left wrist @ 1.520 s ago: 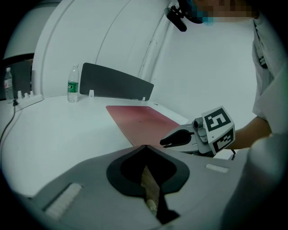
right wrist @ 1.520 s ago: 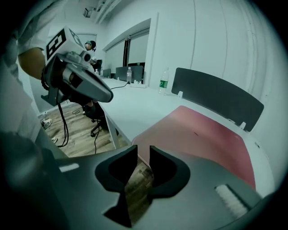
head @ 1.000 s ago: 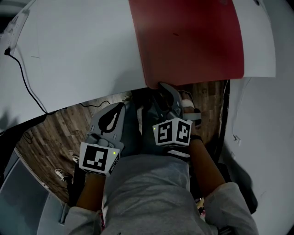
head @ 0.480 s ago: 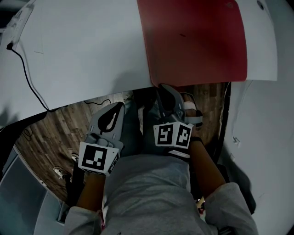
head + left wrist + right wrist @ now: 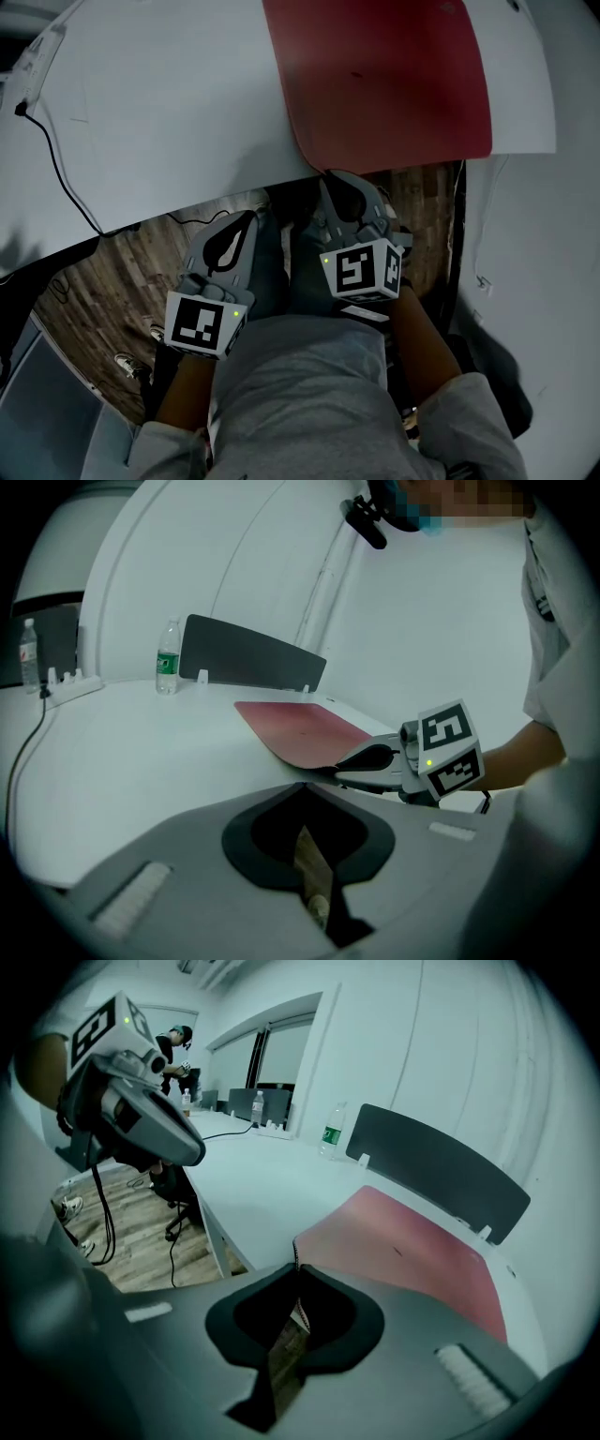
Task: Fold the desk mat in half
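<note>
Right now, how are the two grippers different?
The right gripper is closing its jaws on the near corner of the red mat; the left gripper is shut on nothing. The right reaches the table; the left hangs back over the floor. Both are grey.

The thin red desk mat [image 5: 384, 84] is showing a smooth, matt, leather-like face. Under the mat, the white table [image 5: 159, 122] is looking smooth with a dull sheen. Below the mat's near edge, the brown wood-plank floor [image 5: 108, 272] is showing grain, the grey left gripper [image 5: 249, 217] is looking like matt moulded plastic, and the grey sweatshirt [image 5: 300, 394] is reading as soft cloth.
</note>
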